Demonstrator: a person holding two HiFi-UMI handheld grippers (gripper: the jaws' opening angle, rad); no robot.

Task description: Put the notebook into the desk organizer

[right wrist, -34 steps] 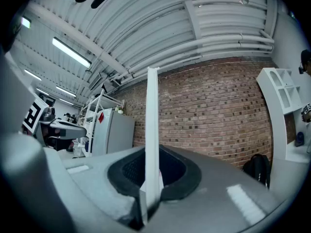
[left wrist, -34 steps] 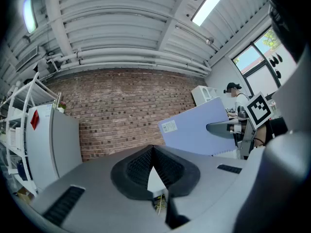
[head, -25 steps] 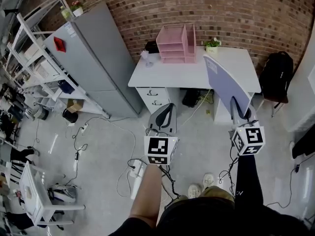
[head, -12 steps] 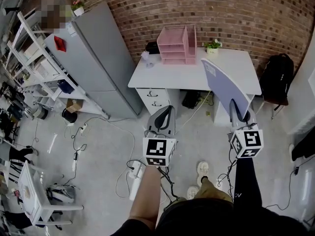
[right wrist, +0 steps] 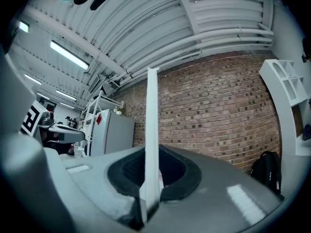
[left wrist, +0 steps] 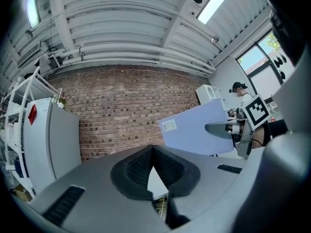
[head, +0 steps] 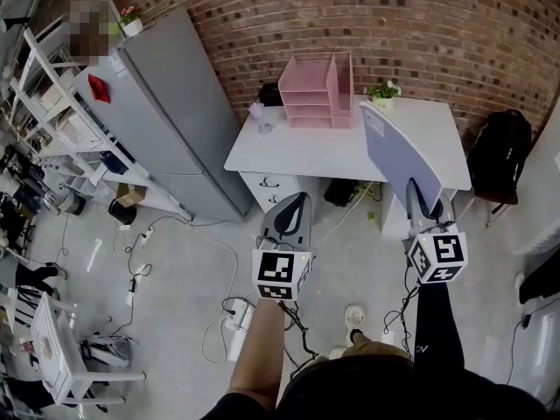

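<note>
My right gripper (head: 426,206) is shut on the lower edge of a pale lilac notebook (head: 398,151), which stands upright and leans towards the white desk (head: 289,143). In the right gripper view the notebook (right wrist: 151,130) shows edge-on, rising from between the pads of the right gripper (right wrist: 149,183). The pink desk organizer (head: 317,90) stands at the back of the desk, against the brick wall, well beyond both grippers. My left gripper (head: 289,217) is shut with nothing in it, level with the right one, over the floor in front of the desk. The left gripper view shows the notebook (left wrist: 194,130) to its right.
A tall grey cabinet (head: 166,112) stands left of the desk, with white shelving (head: 52,121) beyond it. A small potted plant (head: 382,90) sits on the desk. A black backpack (head: 497,143) rests at the right. Cables and a power strip (head: 234,322) lie on the floor.
Both grippers have moved forward towards the desk, the notebook still in the right one. The desk and organizer sit nearer in the head view.
</note>
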